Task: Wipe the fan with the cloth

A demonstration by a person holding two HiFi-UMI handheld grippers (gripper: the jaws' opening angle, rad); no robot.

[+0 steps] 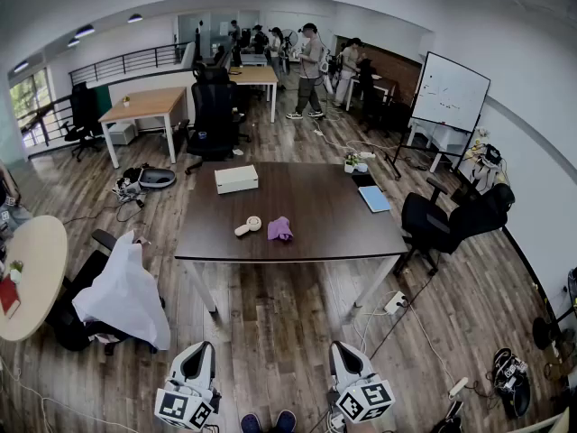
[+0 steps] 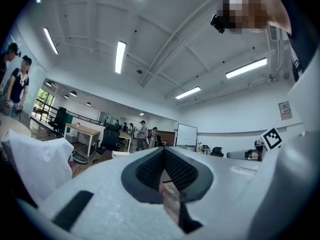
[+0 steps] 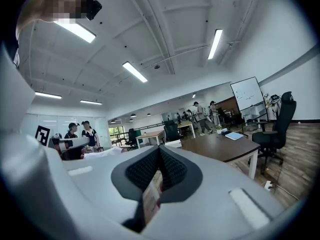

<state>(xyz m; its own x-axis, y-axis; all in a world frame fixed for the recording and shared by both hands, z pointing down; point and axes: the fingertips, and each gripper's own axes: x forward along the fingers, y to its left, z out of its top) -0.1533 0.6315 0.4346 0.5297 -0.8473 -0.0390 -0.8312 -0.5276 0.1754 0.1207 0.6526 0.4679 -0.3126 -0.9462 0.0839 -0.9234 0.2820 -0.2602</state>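
Observation:
A small white hand-held fan (image 1: 248, 226) lies on the dark brown table (image 1: 315, 233), near its front edge. A crumpled purple cloth (image 1: 279, 229) lies just to the right of the fan, apart from it. My left gripper (image 1: 200, 352) and right gripper (image 1: 341, 350) are low at the bottom of the head view, well short of the table, pointing level. In the left gripper view the left gripper (image 2: 163, 152) has its jaws shut with nothing between them. The right gripper (image 3: 159, 151) is likewise shut and empty. Neither fan nor cloth shows in the gripper views.
On the table also stand a white box (image 1: 236, 179), a blue notebook (image 1: 374, 198) and a small plant (image 1: 353, 161). Black chairs (image 1: 451, 219) stand to the right, a chair draped in white cloth (image 1: 122, 291) to the left. Cables and a power strip (image 1: 395, 302) lie on the floor.

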